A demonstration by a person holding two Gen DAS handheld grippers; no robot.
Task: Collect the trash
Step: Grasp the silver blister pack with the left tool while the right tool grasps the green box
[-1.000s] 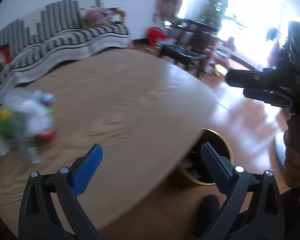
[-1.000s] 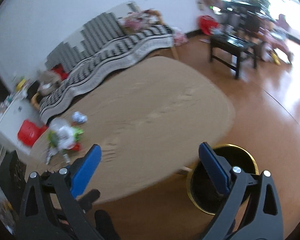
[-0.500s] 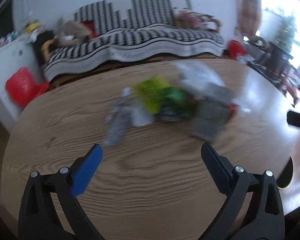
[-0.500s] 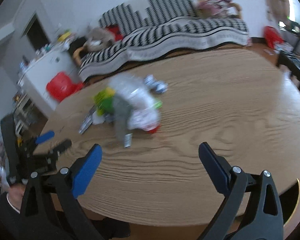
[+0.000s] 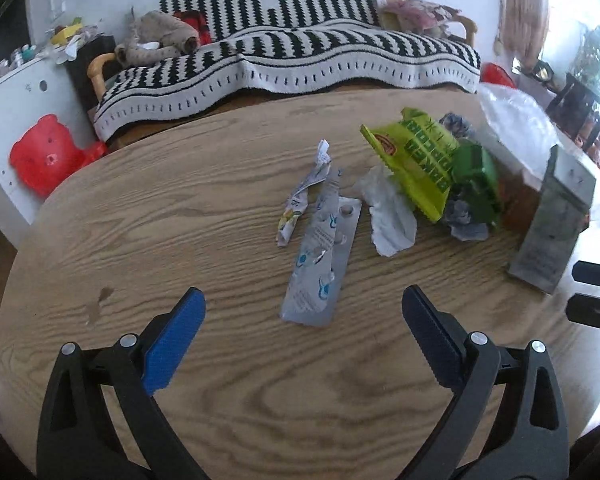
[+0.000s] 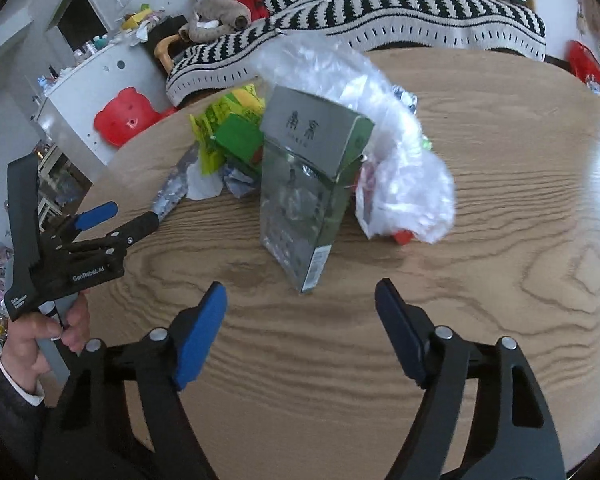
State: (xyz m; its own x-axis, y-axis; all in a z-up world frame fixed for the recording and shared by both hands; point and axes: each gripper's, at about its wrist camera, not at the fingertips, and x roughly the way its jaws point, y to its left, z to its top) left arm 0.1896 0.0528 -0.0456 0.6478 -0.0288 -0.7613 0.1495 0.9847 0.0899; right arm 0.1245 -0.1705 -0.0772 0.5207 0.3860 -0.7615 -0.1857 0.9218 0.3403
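A pile of trash lies on the round wooden table (image 5: 180, 208). A silver blister pack (image 5: 320, 264) lies just ahead of my open left gripper (image 5: 304, 320). Beside it are a twisted wrapper (image 5: 300, 200), a white tissue (image 5: 390, 212), a yellow-green snack bag (image 5: 414, 160), a green box (image 5: 476, 180) and a grey carton (image 5: 552, 224). My open right gripper (image 6: 300, 320) faces the upright grey carton (image 6: 304, 184), with a clear plastic bag (image 6: 388, 152) behind it. The left gripper also shows in the right wrist view (image 6: 112, 220). Both grippers are empty.
A sofa with a black-and-white striped cover (image 5: 300, 52) stands behind the table. A white cabinet (image 5: 16, 112) with a red bear-shaped item (image 5: 44, 156) is at the left. The table's near part (image 6: 500, 280) is bare wood.
Both grippers have swung from the table's right end and the floor bin to face the trash pile, and have come closer to it. Both stay open.
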